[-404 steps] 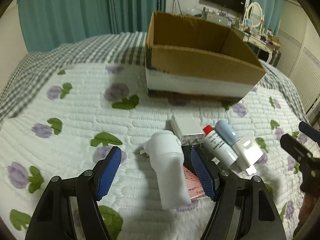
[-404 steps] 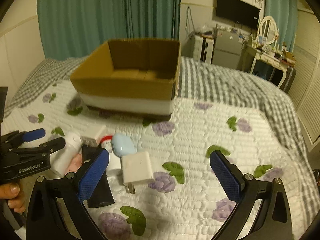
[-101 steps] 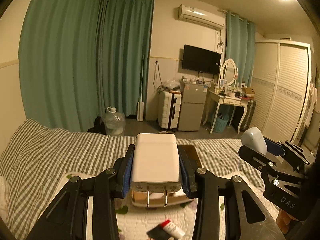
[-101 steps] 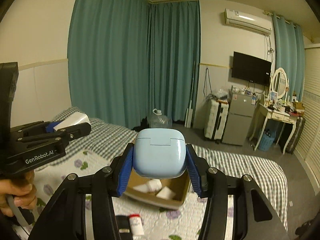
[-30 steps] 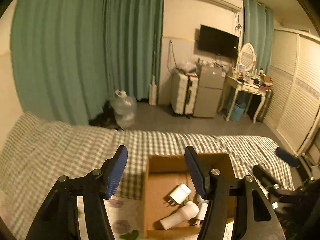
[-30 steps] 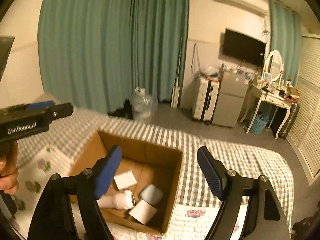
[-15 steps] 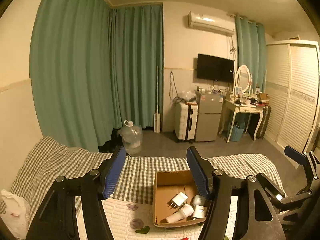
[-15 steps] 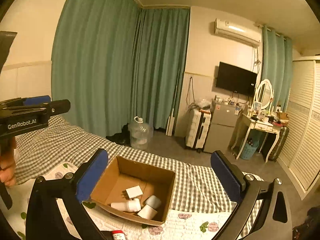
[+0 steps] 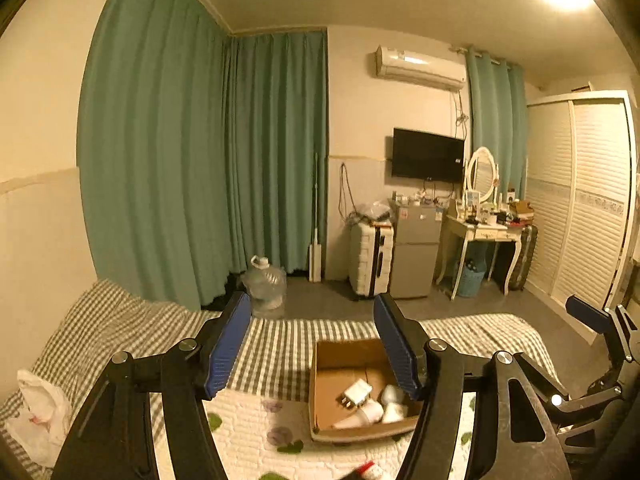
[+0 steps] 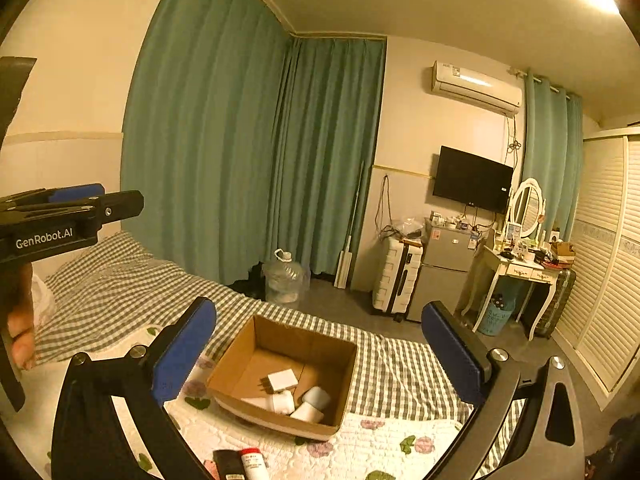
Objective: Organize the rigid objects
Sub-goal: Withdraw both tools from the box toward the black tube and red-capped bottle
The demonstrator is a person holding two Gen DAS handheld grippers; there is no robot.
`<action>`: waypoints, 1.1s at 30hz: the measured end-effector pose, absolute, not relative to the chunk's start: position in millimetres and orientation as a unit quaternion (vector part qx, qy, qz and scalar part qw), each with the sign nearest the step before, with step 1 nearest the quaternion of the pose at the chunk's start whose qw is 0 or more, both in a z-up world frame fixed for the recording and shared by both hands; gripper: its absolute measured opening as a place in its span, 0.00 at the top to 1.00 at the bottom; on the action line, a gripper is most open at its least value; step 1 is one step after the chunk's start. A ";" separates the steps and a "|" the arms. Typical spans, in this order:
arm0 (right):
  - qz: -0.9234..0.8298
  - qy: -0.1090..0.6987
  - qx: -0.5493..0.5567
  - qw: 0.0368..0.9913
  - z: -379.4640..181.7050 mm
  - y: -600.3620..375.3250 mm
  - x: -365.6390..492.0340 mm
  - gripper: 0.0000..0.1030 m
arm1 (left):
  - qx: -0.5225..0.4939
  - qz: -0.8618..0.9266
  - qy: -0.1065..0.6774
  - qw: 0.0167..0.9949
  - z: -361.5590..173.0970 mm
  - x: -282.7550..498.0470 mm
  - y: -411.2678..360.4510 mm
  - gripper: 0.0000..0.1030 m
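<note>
A brown cardboard box (image 10: pixel 240 354) stands on the quilted bed below both grippers. It also shows in the left wrist view (image 9: pixel 318 400). Inside lie a white charger (image 10: pixel 282 380), a white cylinder device (image 10: pixel 276 402) and a pale blue case (image 10: pixel 317 396). My left gripper (image 9: pixel 312 350) is open and empty, held high above the bed. My right gripper (image 10: pixel 320 350) is wide open and empty, also held high. A tube with a red cap (image 10: pixel 252 462) and a black item (image 10: pixel 229 464) lie on the quilt in front of the box.
The bed has a floral white quilt (image 10: pixel 360 448) over a checked blanket (image 10: pixel 120 280). A white plastic bag (image 9: pixel 36 412) lies at the bed's left. Beyond the bed stand a water jug (image 10: pixel 285 280), suitcase (image 10: pixel 396 276), small fridge and dressing table (image 10: pixel 520 272).
Both grippers have risen further and tilted up, so the box looks smaller and lower. Earlier the left gripper held the white charger and the right the blue case; both now lie in the box.
</note>
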State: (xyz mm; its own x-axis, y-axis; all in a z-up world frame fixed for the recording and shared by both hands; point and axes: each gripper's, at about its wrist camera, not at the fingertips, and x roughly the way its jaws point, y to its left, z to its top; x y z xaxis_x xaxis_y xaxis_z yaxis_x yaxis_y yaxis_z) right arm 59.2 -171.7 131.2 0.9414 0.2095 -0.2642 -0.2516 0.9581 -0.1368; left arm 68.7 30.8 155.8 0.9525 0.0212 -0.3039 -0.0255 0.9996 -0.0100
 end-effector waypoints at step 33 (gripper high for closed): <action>0.190 0.360 -0.067 0.911 -89.9 -173.5 122.3 0.00 | -0.001 0.011 0.321 0.947 -58.4 101.7 22.7 0.35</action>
State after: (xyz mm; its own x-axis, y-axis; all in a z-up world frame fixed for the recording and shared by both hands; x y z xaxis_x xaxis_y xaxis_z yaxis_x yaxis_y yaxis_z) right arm 122.3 -173.5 -89.9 0.6688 0.2981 -0.6811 -0.3940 0.9190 0.0152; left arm 101.7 22.7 -58.4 0.7938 0.0201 -0.6079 -0.0210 0.9998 0.0057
